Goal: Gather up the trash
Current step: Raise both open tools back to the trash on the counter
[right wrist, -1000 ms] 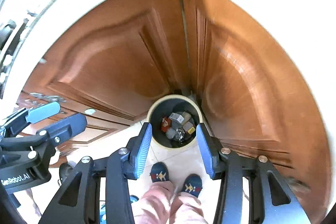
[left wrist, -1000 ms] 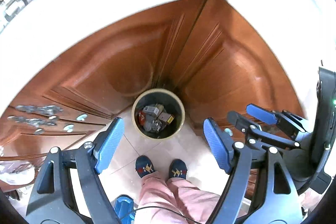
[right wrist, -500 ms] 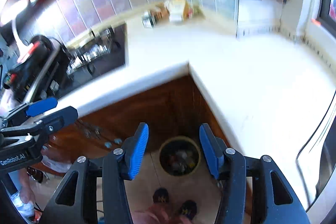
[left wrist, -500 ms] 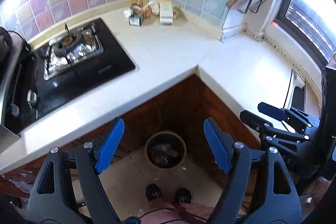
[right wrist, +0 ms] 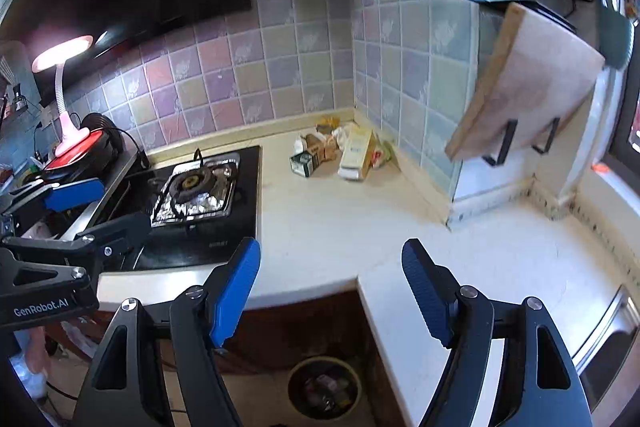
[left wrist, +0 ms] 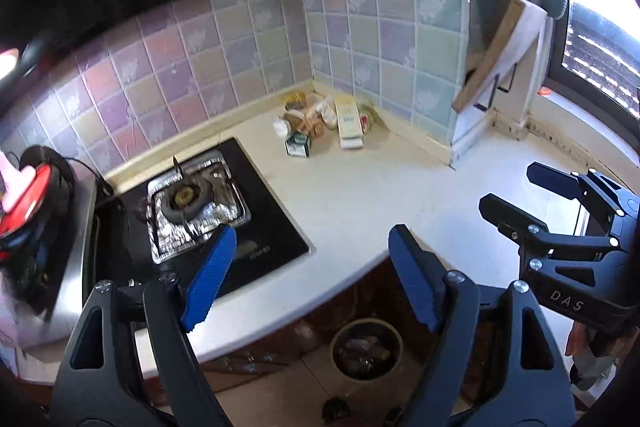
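Both views have swung up since a second ago: then I looked down at the bin and cabinet doors, now at the tabletop corner.

Left wrist: my left gripper (left wrist: 310, 277) hangs above the tabletop (left wrist: 360, 195) edge, fingers (left wrist: 210, 277) spread wide and holding nothing. Trash (left wrist: 320, 125) lies heaped in the far corner against the tiles, just right of the stove (left wrist: 192, 207). A bin (left wrist: 366, 349) stands on the floor below, already holding scraps. My right gripper (left wrist: 532, 199) shows at the right, fingers apart.

Right wrist: my right gripper (right wrist: 330, 291) has its fingers (right wrist: 236, 291) spread, empty. Trash (right wrist: 340, 149) sits in the corner, well apart from them. The bin (right wrist: 324, 389) is under the edge.
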Demonstrator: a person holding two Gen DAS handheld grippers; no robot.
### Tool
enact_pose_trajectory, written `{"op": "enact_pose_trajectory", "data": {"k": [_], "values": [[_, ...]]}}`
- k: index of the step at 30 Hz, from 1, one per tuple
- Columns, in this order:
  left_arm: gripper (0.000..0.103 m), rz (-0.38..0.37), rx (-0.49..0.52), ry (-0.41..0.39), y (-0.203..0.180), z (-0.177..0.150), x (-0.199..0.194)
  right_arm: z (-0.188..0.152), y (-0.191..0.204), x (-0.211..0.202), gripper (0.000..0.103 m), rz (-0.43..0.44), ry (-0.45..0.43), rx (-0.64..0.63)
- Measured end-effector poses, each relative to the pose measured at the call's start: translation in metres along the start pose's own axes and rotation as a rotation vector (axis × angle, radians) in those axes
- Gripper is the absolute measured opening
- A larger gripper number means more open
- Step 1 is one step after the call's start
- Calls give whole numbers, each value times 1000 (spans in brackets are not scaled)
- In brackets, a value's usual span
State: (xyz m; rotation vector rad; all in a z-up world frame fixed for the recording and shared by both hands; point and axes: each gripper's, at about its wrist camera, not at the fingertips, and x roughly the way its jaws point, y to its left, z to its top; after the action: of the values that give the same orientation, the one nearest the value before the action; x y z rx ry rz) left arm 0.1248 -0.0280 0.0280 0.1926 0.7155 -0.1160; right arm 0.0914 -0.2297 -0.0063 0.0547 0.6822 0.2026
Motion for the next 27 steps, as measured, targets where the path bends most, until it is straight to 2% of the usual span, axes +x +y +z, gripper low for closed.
{"op": "enact_pose_trajectory", "data": {"k": [6, 11, 20, 27], "values": [[77, 1, 9, 0, 23, 52, 43, 52, -1, 53, 75, -1, 4, 10], [77, -45, 7, 37, 49, 94, 108, 93, -3, 120, 75, -38, 22, 26], [77, -144, 60, 151, 75, 147, 272, 161, -15, 262, 75, -117, 111, 145], [77, -236, 63, 267, 84, 156, 395, 174, -35, 372, 75, -167, 189, 231]]}}
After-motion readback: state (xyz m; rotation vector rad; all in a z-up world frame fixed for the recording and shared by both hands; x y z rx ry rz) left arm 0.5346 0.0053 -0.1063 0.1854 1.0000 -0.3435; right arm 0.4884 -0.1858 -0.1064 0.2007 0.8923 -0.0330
